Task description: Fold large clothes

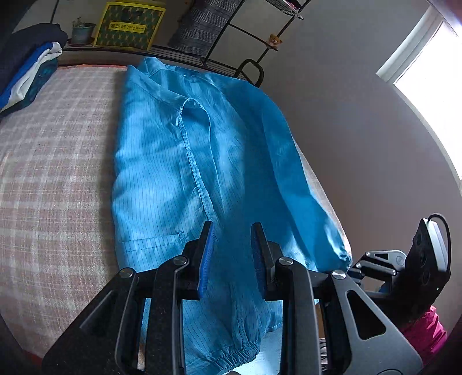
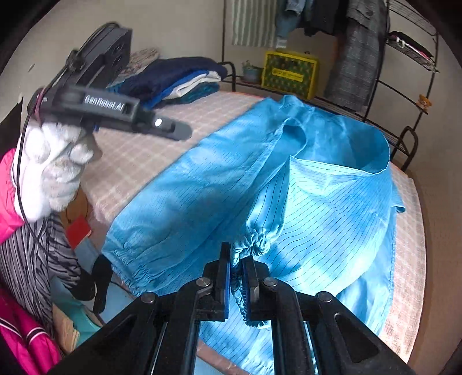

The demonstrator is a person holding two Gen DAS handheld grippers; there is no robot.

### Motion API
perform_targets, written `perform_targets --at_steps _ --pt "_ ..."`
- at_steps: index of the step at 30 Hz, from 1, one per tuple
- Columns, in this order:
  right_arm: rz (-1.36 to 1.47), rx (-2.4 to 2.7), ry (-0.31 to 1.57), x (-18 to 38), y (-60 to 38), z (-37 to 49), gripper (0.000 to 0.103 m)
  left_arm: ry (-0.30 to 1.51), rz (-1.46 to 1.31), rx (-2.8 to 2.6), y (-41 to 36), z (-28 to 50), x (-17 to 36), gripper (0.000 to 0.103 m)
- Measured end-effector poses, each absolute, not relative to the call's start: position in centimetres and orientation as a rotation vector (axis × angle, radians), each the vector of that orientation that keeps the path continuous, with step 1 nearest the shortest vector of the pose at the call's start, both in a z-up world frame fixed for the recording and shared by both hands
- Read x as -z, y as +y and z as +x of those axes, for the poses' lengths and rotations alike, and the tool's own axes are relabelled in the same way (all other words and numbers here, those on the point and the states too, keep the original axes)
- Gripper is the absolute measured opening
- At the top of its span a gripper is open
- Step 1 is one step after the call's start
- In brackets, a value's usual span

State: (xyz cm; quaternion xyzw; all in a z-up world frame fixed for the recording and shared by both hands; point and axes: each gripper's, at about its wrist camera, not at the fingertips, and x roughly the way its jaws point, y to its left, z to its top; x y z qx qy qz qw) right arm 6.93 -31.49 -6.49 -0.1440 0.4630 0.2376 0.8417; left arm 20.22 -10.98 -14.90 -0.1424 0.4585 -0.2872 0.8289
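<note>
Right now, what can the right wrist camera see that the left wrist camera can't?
Only the right wrist view shows the right gripper pinching the blue garment's gathered cuff, the white-gloved left hand holding its gripper, and hanging clothes.

Only the left wrist view shows the left gripper, jaws apart and gripping nothing, above the garment, and a bright window.

Both show the blue garment on the checked bed, the folded pile and the yellow box.

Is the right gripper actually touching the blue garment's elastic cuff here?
Touching. The right wrist view shows the right gripper with its pads closed on the gathered elastic cuff of the blue garment, fabric pinched between them.
</note>
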Motion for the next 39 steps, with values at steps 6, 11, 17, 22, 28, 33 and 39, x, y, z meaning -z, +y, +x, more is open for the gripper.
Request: perform_targets --at_steps 6,11,17,22,28,33,39 --pt "-0.443 -0.595 1.123 11.2 -29.9 3.6 0.004 1.021 -0.292 0.619 -11.6 20.3 16.0 0.034" --pt "-0.42 -0.517 1.131 10.0 -33.1 3.4 0.004 1.094 -0.245 0.67 -14.5 20.0 17.7 0.035" --pt "-0.28 -0.507 1.166 8.1 -36.9 3.3 0.031 1.129 -0.202 0.726 -17.5 19.3 18.7 0.035" --pt "0.054 -0.628 1.069 5.2 -41.0 3.0 0.041 1.15 -0.185 0.765 -19.0 18.7 18.9 0.035" --pt "0.375 -0.335 1.025 7.2 -48.4 6.8 0.057 1.214 -0.181 0.767 -20.1 18.2 20.7 0.035" --pt "0.692 -0.242 1.045 12.2 -52.6 10.1 0.044 1.245 -0.268 0.794 -20.5 18.9 20.8 0.035" --pt "0.786 -0.219 1.046 14.5 -52.9 11.8 0.004 1.292 -0.349 0.775 -21.6 21.0 21.7 0.035"
